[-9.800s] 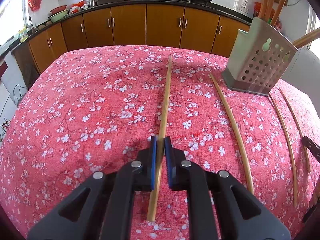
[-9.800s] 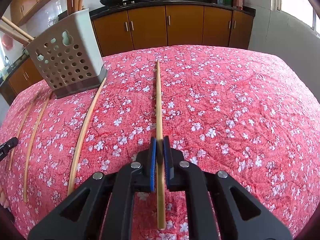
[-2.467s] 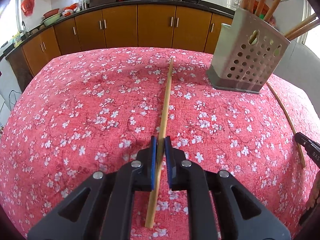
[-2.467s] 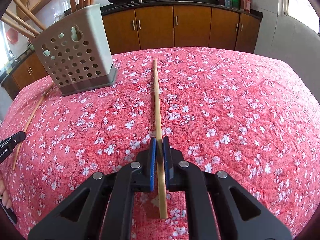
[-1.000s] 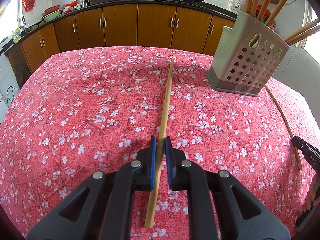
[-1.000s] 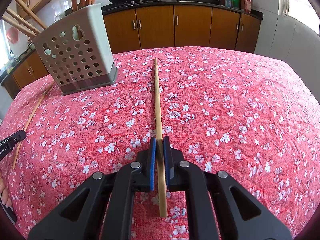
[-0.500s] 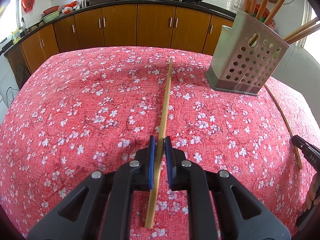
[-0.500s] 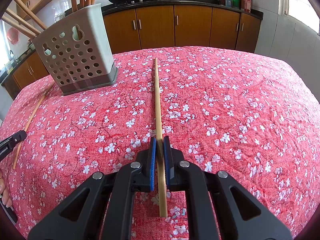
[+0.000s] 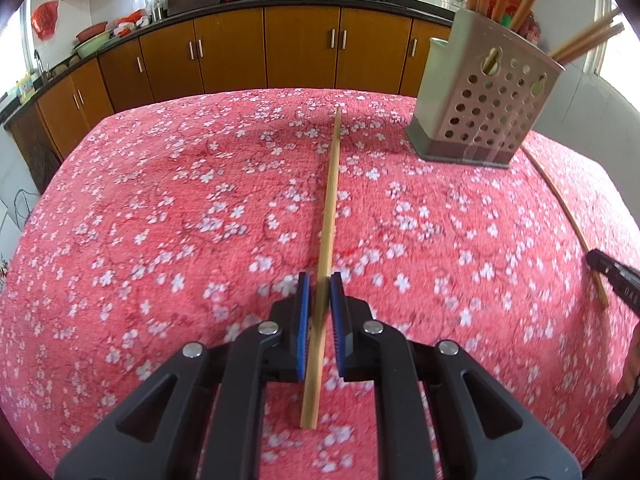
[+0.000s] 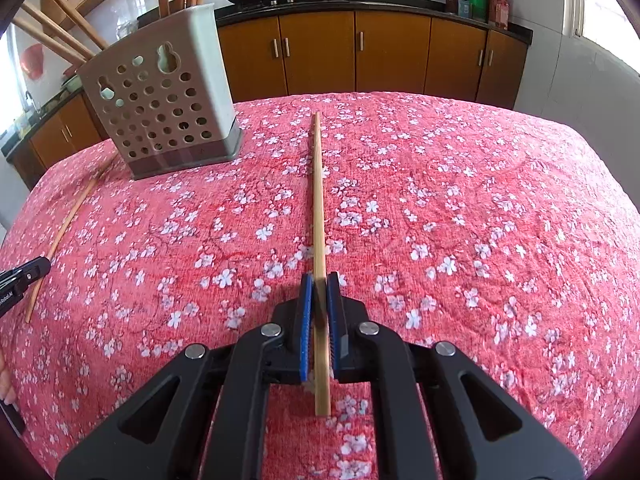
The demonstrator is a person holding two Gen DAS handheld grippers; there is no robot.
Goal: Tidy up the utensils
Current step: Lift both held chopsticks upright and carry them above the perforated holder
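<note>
Centrally, in the left wrist view, the black left gripper with blue pads [image 9: 319,285] is clenched on a long, pale bamboo chopstick [image 9: 329,208], which runs forward from between the pads above the red tablecloth with white blossoms [image 9: 160,216], its short butt end projecting behind the jaws. Likewise, in the right wrist view, the black right gripper with blue pads [image 10: 319,285] grasps a second pale bamboo chopstick [image 10: 318,200] in the same manner. Toward the far edge of the table stands the beige perforated plastic utensil holder [image 9: 486,108], upright, with several wooden chopsticks [image 9: 584,40] leaning out of its top. One loose bamboo chopstick [image 9: 568,220] lies flat on the cloth between the two grippers, its far end beside the holder's base. Brown wooden kitchen cabinets [image 9: 300,48] line the background.
</note>
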